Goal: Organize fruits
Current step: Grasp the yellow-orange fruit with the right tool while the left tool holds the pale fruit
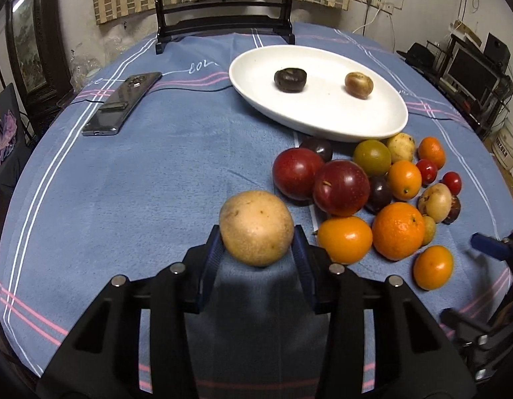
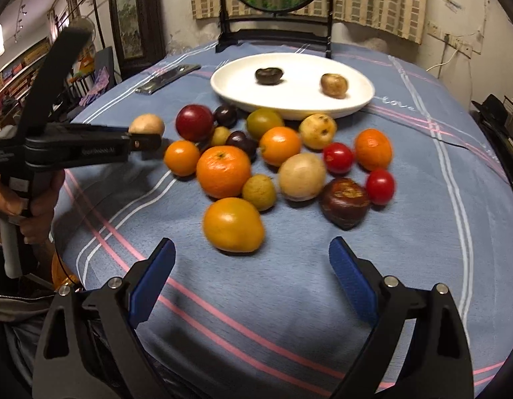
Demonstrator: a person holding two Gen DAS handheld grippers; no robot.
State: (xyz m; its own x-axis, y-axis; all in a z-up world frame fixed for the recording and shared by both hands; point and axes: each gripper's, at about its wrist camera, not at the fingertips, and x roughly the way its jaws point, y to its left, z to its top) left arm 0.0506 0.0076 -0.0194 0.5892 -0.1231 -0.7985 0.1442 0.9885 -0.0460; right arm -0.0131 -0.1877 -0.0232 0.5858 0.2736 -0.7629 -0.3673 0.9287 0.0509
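The white oval plate (image 2: 362, 99) on the blue-clothed desk (image 2: 422, 232) holds two fruits lying well apart: a dark brown one (image 2: 269, 75) and a yellowish-brown one (image 2: 333, 84). The left tool (image 1: 256, 242) is clenched on a tan round fruit (image 1: 256, 227), just left of the loose pile in front of the plate. The right tool (image 2: 251, 261) is spread wide with nothing gripped, an orange fruit (image 2: 233, 225) just ahead; the pile shows six orange fruits and two small red ones.

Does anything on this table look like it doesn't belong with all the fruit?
Yes: a dark smartphone lies on the tablecloth left of the white plate, with a cable at its far end. It is the only non-fruit item among them.
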